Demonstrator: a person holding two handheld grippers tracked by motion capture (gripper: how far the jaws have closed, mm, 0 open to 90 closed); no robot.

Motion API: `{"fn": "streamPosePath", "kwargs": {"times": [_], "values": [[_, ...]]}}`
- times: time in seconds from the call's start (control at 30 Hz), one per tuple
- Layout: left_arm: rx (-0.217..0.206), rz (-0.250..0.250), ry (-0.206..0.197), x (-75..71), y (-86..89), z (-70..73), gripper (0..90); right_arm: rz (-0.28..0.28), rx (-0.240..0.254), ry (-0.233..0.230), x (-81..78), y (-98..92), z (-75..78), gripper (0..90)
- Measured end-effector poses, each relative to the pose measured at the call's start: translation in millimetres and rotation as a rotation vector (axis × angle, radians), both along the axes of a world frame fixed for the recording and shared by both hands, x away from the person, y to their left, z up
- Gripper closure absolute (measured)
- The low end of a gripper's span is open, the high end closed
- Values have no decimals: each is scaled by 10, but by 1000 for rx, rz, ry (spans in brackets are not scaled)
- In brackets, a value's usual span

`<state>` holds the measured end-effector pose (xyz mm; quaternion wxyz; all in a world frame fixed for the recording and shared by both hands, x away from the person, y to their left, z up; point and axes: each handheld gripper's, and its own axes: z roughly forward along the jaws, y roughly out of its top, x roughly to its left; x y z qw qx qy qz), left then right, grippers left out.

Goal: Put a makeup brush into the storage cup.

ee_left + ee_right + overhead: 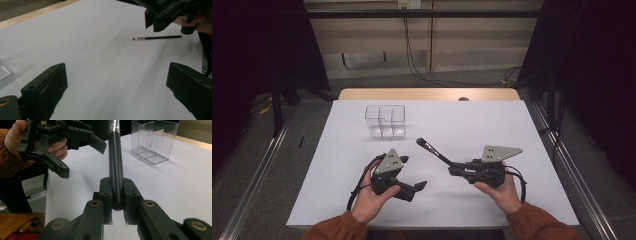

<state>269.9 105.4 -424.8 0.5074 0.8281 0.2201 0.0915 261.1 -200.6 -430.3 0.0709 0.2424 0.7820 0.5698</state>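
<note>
The right gripper (453, 170) is clamping the black handle of a makeup brush (434, 150), its jaws standing narrow around the butt end. In the high view the brush is slanting up and away from the jaws toward the middle of the white table (472, 125), its dark bristle head pointing roughly at the clear plastic organizer (385, 120), which is standing well apart near the far left of the sheet.

The right gripper view is adding detail: the brush handle (115, 167) is sitting squarely between the two pads, running straight out along the jaw axis to a silver collar at the top edge of the picture. The organizer (154, 140) is showing its inner partitions there, upright on the table. The left gripper (82, 155) is appearing at upper left, held in a hand (17, 137).

The left gripper (416, 187) is standing wide open with nothing between its jaws, hovering low over the table near the front edge. Its own view is showing what the others are not: a second, slim black stick (157, 37) with a metal tip, lying flat on the sheet beneath the right gripper (157, 20).
</note>
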Motion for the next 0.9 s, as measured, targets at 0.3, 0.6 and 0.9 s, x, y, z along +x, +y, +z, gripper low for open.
{"fn": "streamPosePath", "kwargs": {"times": [0.3,0.6,0.9], "values": [[-54,-26,-2,20,-160,25,38,11,-4,-4,3,14,-9,798],[-97,-44,-10,74,-319,72,52,20,-9,-6,-11,26,-8,798],[-124,-43,-40,64,-441,94,96,18,-5,-1,-5,19,-14,798]]}}
